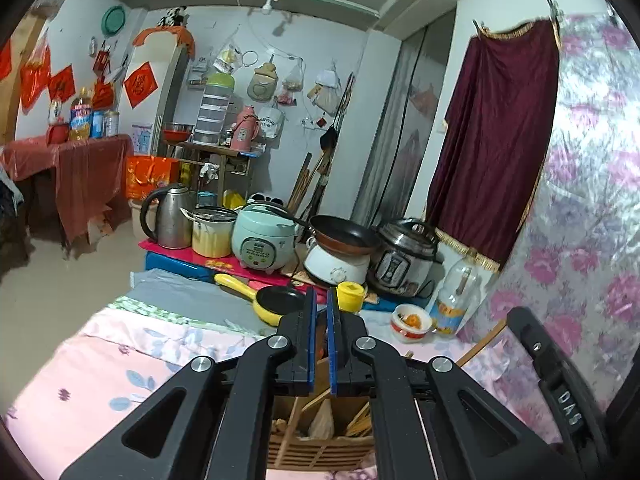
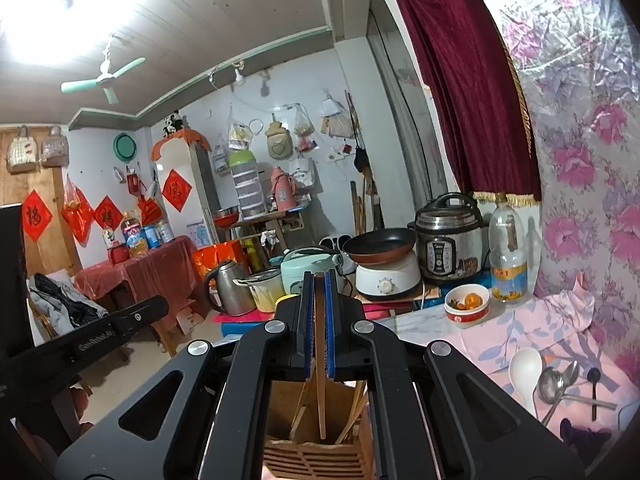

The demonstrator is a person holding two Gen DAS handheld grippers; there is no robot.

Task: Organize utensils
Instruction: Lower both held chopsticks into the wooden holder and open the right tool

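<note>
The right gripper (image 2: 319, 280) is clenched on a thin wooden chopstick (image 2: 320, 360), which stands on end between the blue pads. Its long axis runs straight along the fingers, the lower end dipping into the slatted wooden utensil holder (image 2: 316, 458) directly beneath the claw, among other wooden sticks that lean at angles inside.

The left gripper (image 1: 321, 300) has its pads drawn close with only a slim gap, and I see nothing pinched between them. It hangs above the same holder (image 1: 320, 450), where sticks and a wooden spatula (image 1: 322, 424) lean.

Only the right wrist view shows what lies to the right of the holder on the pink floral cloth (image 2: 500, 344): a white plastic spoon (image 2: 525, 372), a metal ladle and spoon (image 2: 558, 380) with handles trailing right, and a small black spoon (image 2: 594, 388). Only the left wrist view shows a yellow mini frying pan (image 1: 276, 302), beyond the holder, its handle pointing left.

Beyond the holder, a red-rimmed bowl (image 2: 466, 304) of orange food sits near a clear bottle (image 2: 508, 256). A rice cooker, pot, kettle and pressure cooker crowd the far edge. The floral wall (image 2: 592, 160) closes in on the right; left of the holder the cloth lies open to the bed's edge and the floor.
</note>
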